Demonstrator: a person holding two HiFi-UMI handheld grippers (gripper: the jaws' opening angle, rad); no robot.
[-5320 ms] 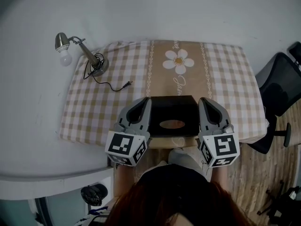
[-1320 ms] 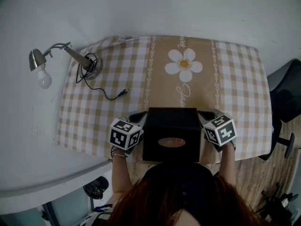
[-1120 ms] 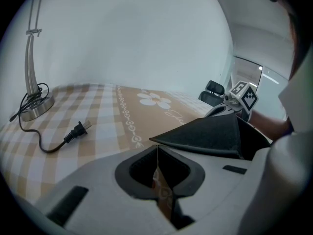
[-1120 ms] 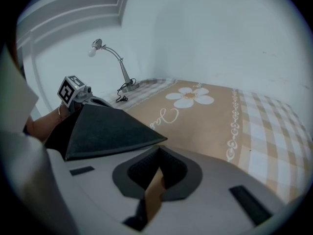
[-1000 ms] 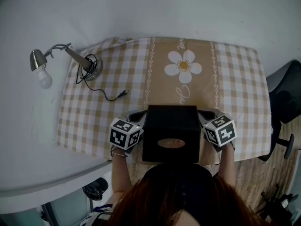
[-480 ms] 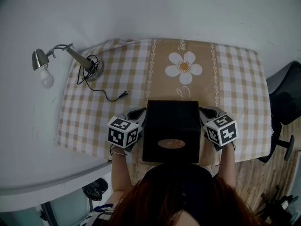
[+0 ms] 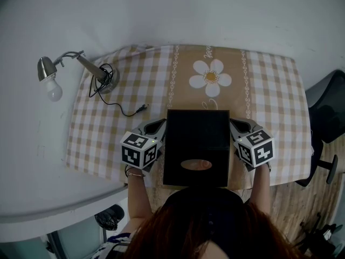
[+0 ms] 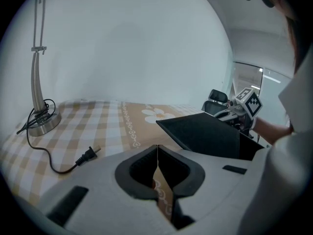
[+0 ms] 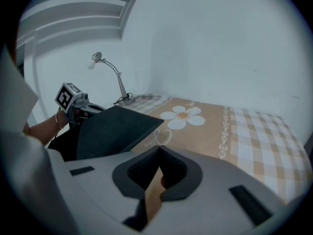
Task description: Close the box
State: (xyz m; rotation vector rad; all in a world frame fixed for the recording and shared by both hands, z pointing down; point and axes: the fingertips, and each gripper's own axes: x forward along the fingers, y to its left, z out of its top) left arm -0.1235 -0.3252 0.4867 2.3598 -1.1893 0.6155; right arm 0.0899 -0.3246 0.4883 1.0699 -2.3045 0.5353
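Note:
A black box (image 7: 197, 144) with an oval mark on top stands at the near edge of the table, right in front of me. Its lid (image 8: 200, 133) shows as a flat black panel tilted up over the box, also seen from the other side as the lid (image 9: 115, 129). My left gripper (image 7: 159, 124) lies against the box's left side and my right gripper (image 7: 235, 123) against its right side. Both are shut, tips touching, with nothing between them. The box's inside is hidden.
A checked tablecloth (image 7: 269, 85) with a daisy print (image 7: 211, 77) covers the table. A metal desk lamp (image 7: 81, 69) stands at the far left, its cord and plug (image 7: 141, 107) trailing toward the box. An office chair (image 7: 326, 112) is off the right edge.
Both grippers came down from near my head to the box's sides. In the last second the lid's far edge reached further toward the daisy, and the grippers shifted slightly forward.

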